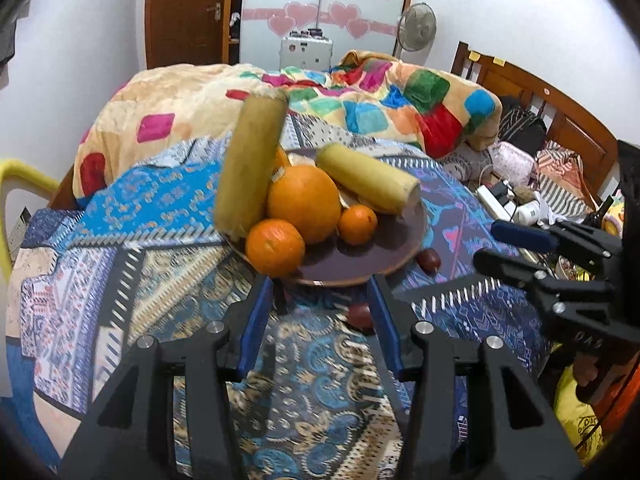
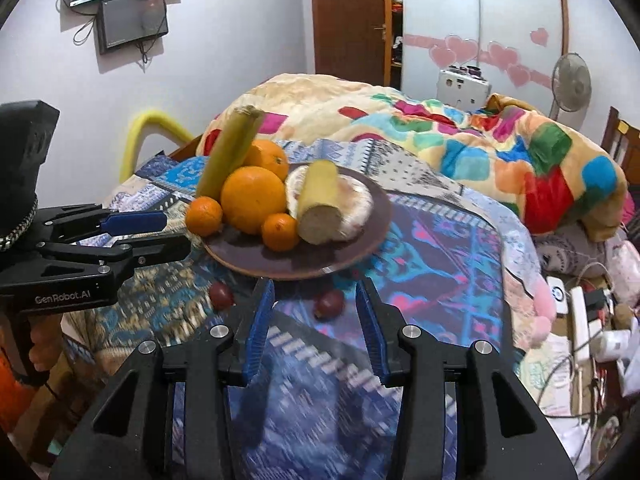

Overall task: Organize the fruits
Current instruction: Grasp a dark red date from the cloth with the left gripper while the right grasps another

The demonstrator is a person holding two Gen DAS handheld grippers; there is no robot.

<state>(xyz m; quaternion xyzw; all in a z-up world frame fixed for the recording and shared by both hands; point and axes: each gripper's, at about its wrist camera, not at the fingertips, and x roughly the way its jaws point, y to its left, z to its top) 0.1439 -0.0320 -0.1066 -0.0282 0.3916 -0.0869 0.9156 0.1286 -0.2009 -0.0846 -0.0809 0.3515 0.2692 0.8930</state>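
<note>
Oranges (image 1: 304, 202) on the plate (image 1: 360, 264); two small fruits (image 2: 330, 303) before it.

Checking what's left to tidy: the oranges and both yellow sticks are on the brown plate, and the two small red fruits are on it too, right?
Not quite. The two small red fruits lie on the bedspread beside the plate, as the right wrist view shows. The rest holds.

The left gripper (image 1: 322, 294) is seen at the lower centre of its view, jaws parted and empty. The right gripper (image 2: 316, 294) is held likewise at lower centre, its blue pads (image 2: 258, 328) apart, nothing gripped.
</note>
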